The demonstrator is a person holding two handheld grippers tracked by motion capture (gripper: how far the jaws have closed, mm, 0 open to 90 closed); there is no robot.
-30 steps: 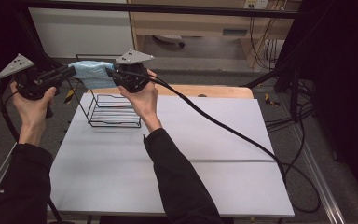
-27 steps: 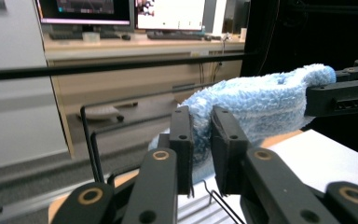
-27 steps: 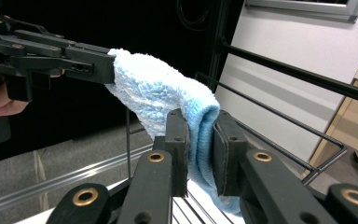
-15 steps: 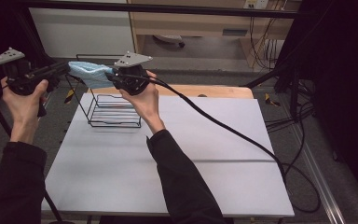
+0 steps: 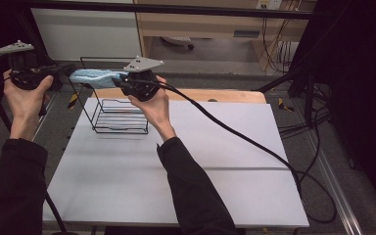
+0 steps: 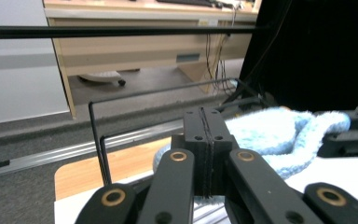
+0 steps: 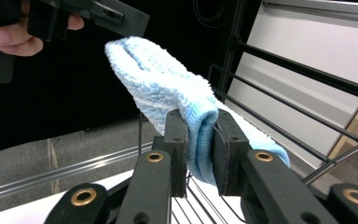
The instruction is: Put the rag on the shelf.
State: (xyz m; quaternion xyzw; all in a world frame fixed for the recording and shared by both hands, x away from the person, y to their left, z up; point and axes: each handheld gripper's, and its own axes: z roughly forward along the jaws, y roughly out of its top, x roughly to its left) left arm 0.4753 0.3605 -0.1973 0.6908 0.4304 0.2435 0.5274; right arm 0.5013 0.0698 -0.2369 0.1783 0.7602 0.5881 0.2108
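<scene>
A light blue terry cloth (image 5: 95, 77) hangs in the air above a black wire rack (image 5: 120, 115) at the table's back left. My right gripper (image 5: 118, 81) is shut on the cloth's right end. In the right gripper view its pads (image 7: 200, 126) squeeze the folded cloth (image 7: 154, 79). My left gripper (image 5: 68, 68) is up at the far left, just off the cloth's left end. Its jaws (image 6: 204, 123) have just been closing and now meet with nothing between them. The cloth (image 6: 279, 135) lies beyond them.
The white table top (image 5: 176, 186) stretches toward the front and right. The right gripper's black cable (image 5: 235, 132) trails across it to the right edge. A wooden strip (image 5: 225, 95) runs along the back. Rack bars (image 7: 307, 135) rise near the held cloth.
The left gripper has let go of the cloth's left end and moved left and up, its jaws closing empty. The right gripper has kept still with the cloth.
</scene>
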